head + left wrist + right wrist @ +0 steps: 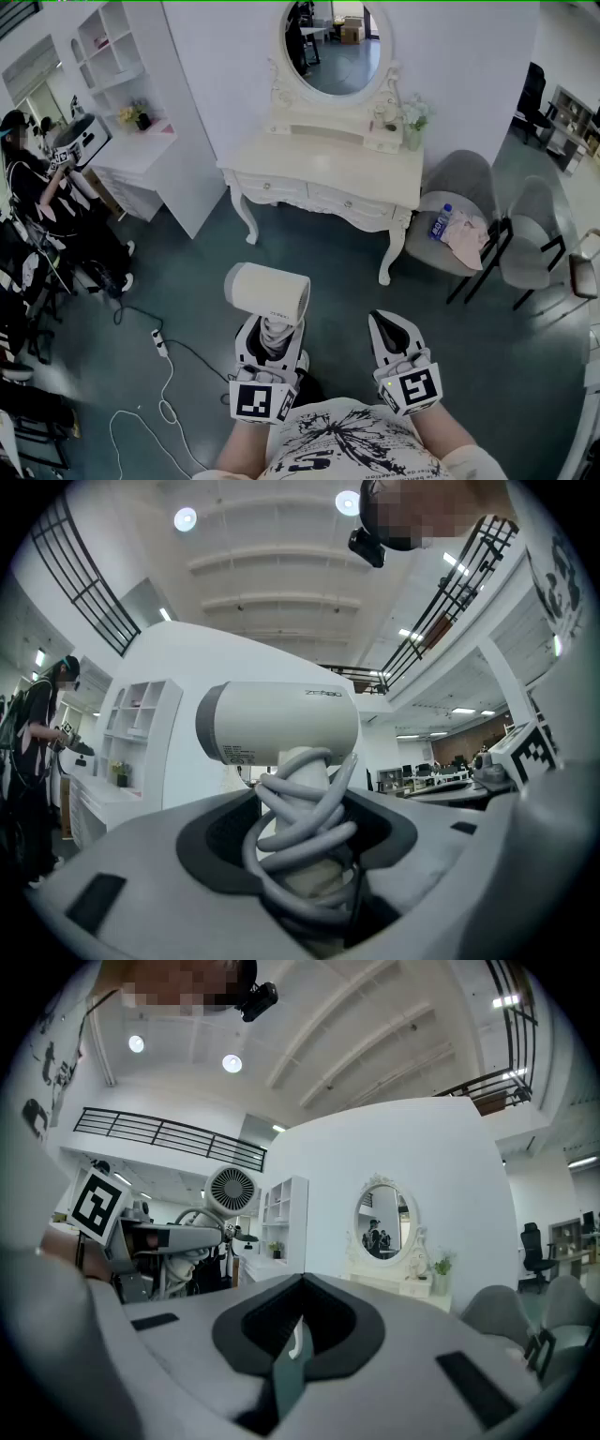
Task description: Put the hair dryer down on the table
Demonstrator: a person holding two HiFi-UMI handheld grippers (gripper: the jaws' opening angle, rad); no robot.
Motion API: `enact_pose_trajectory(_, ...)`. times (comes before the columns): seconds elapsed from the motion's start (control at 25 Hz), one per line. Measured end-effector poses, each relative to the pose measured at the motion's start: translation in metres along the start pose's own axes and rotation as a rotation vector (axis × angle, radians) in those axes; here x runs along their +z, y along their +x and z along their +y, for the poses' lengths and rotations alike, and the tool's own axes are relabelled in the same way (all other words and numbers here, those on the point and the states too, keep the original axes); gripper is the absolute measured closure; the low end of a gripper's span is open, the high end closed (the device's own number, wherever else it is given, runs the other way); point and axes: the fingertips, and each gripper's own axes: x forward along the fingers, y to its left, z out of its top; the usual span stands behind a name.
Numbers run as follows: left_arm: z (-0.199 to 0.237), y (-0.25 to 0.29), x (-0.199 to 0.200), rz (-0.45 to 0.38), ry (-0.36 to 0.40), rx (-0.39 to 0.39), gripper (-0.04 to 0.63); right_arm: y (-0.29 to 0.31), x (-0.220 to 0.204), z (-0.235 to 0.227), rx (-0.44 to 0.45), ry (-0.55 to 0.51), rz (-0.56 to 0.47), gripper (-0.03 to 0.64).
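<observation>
The left gripper [269, 330] is clamped wide on the handle of the white hair dryer [267, 292], its pads pressing on the grey cord [302, 822] wound round that handle. The dryer's barrel stands out crosswise above the jaws, held in the air over the dark floor [319, 281] and well apart from the white dressing table [323, 167] ahead. The right gripper [386, 326] hangs beside it with its jaws brought together and nothing between them. From its own view the dryer's round rear grille shows off to the left.
</observation>
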Motion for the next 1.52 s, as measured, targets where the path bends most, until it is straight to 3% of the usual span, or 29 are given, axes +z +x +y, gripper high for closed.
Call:
enact_pose_trajectory(0.52, 0.004, 0.004, -0.013, 0.032, -0.009, 0.003, 0.344, 0.002, -0.018, -0.009, -0.024, 0.066, 0.035, 0.598)
enact_pose_trajectory(0.84, 0.027, 0.023, -0.025, 0.059, 0.035, -0.003, 0.344, 0.045, -0.026, -0.012, -0.018, 0.097, 0.053, 0.598)
enact_pose_trajectory(1.16, 0.108, 0.079, -0.028, 0.035, 0.033, 0.000, 0.344, 0.144, -0.017, -0.014, -0.012, 0.085, 0.049, 0.598)
enact_pose_trajectory(1.52, 0.219, 0.161, -0.025, 0.027, 0.027, -0.030, 0.344, 0.272, -0.006, -0.023, -0.067, 0.095, 0.048, 0.598)
